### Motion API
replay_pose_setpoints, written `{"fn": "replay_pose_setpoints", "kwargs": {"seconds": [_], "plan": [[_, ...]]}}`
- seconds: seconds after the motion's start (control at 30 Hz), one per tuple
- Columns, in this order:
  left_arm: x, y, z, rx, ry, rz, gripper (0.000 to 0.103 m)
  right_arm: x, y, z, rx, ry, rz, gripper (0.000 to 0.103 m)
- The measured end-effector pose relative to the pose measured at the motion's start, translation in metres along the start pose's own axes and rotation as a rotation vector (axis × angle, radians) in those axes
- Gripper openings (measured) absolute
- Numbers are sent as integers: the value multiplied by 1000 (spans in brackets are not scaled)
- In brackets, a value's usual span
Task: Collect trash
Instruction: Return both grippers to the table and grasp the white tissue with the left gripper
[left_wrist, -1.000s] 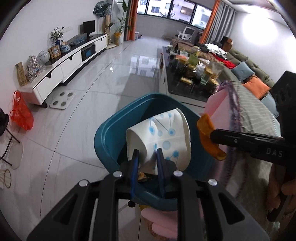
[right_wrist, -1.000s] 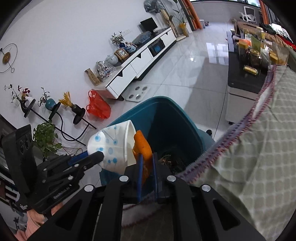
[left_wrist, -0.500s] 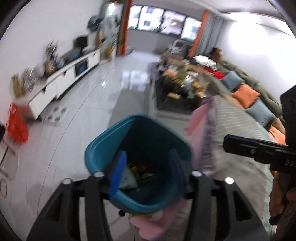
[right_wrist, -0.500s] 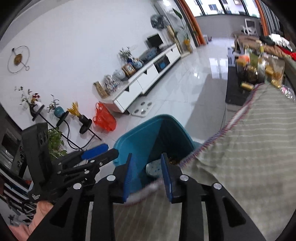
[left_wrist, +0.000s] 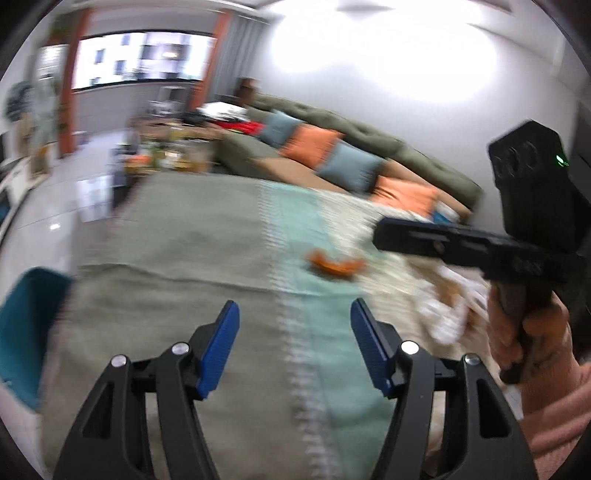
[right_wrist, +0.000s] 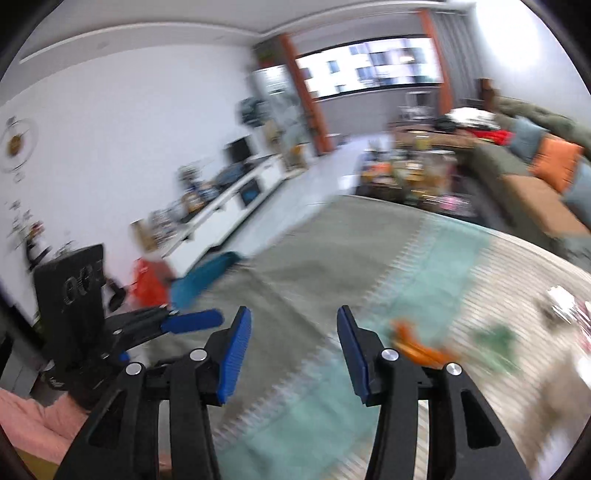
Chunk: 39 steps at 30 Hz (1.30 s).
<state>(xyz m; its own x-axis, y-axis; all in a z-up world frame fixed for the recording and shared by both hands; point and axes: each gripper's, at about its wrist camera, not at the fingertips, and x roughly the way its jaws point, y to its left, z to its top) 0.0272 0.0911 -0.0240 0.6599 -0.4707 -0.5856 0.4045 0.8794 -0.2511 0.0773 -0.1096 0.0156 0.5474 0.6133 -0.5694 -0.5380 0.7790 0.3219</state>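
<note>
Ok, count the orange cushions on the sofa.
3 in the left wrist view: one between the two blue cushions, one past the nearer blue cushion, and a blurred sliver of one at the sofa's far end. More may be hidden.

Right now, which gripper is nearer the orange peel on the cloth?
Right. The right gripper has the orange peel just beside its fingers; the left gripper sits farther back, peel ahead. Both empty, opening.

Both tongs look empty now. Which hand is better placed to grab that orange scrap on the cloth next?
Probably the right. In the right wrist view the orange scrap lies just beside the right tongs, whose jaws are opening with nothing between them. The left tongs, also opening and empty, see it further ahead.
</note>
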Motion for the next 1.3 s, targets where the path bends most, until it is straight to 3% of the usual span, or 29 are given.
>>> {"fn": "replay_pose_setpoints", "kwargs": {"seconds": [0.23,0.4,0.6,0.77,0.93,1.0,1.1,1.23,1.3], "plan": [[54,-86,-10,129,114,-199,64,-75,-69,-40,142,-59,-219,51],[86,-115,-19,184,197,-242,64,-112,-87,-64,168,-62,-337,62],[115,-127,-23,184,283,-239,62,-122,-85,-95,150,0,-395,67],[130,-130,-23,185,305,-225,45,-125,-78,-112,88,38,-424,75],[135,-126,-19,164,319,-228,17,-118,-76,-122,41,77,-472,76],[134,-122,-18,152,320,-234,11,-117,-78,-125,34,87,-485,76],[128,-116,-17,142,306,-235,9,-116,-80,-125,30,90,-485,71],[115,-107,-12,134,271,-237,9,-118,-80,-125,42,99,-441,44],[108,-104,-11,135,254,-234,9,-120,-81,-124,50,101,-425,37]]}}
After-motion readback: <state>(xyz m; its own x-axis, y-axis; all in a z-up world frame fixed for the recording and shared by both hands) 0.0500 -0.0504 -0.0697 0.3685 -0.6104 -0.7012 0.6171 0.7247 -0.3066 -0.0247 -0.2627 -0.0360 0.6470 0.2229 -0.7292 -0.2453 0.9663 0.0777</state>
